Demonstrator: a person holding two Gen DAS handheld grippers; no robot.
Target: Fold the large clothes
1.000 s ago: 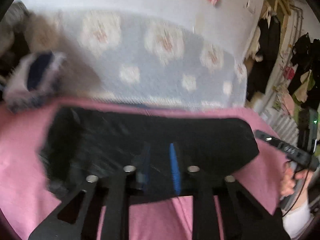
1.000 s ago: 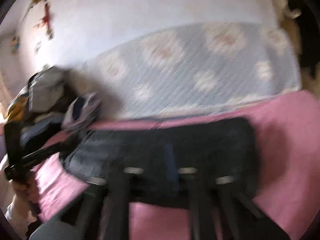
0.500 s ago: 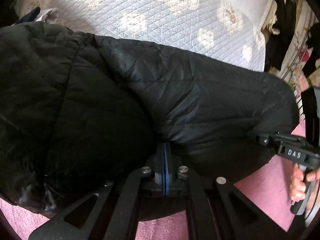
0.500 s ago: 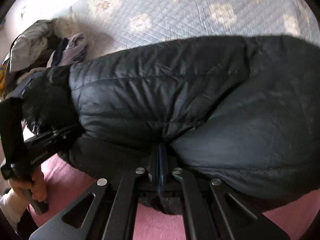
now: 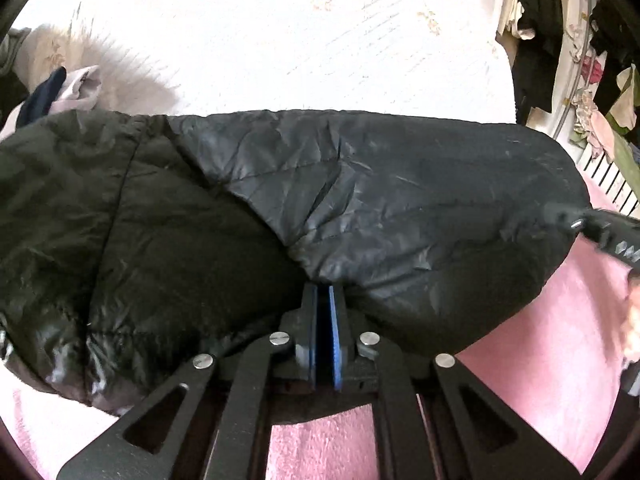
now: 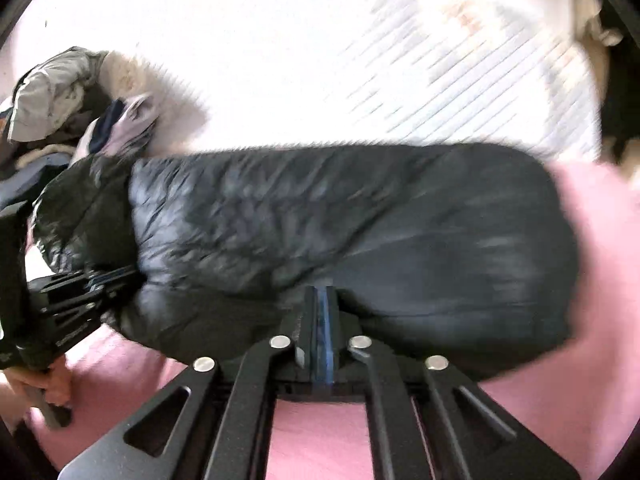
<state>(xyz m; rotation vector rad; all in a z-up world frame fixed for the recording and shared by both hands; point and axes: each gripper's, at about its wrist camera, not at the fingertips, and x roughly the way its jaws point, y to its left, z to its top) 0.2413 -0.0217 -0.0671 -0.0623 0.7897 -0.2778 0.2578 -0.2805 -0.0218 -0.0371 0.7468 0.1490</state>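
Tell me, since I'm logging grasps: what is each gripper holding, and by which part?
Both hold the black puffer jacket. The left gripper and the right gripper are each shut on its near edge.

Right gripper (image 6: 320, 296) pinches black puffer jacket (image 6: 360, 220) edge over pink blanket (image 6: 600, 260)

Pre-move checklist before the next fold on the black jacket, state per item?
1. Left tongs shut on the jacket near edge: ok.
2. Right tongs shut on the jacket near edge: ok.
3. Jacket resting on the pink blanket: ok.
4. Jacket lying flat and smooth: not ok, it is bunched and puffy.
5. Clothes pile apart from the jacket's left end: cannot tell, they look close.
6. Right view sharp enough to judge alignment: not ok, it is blurred.
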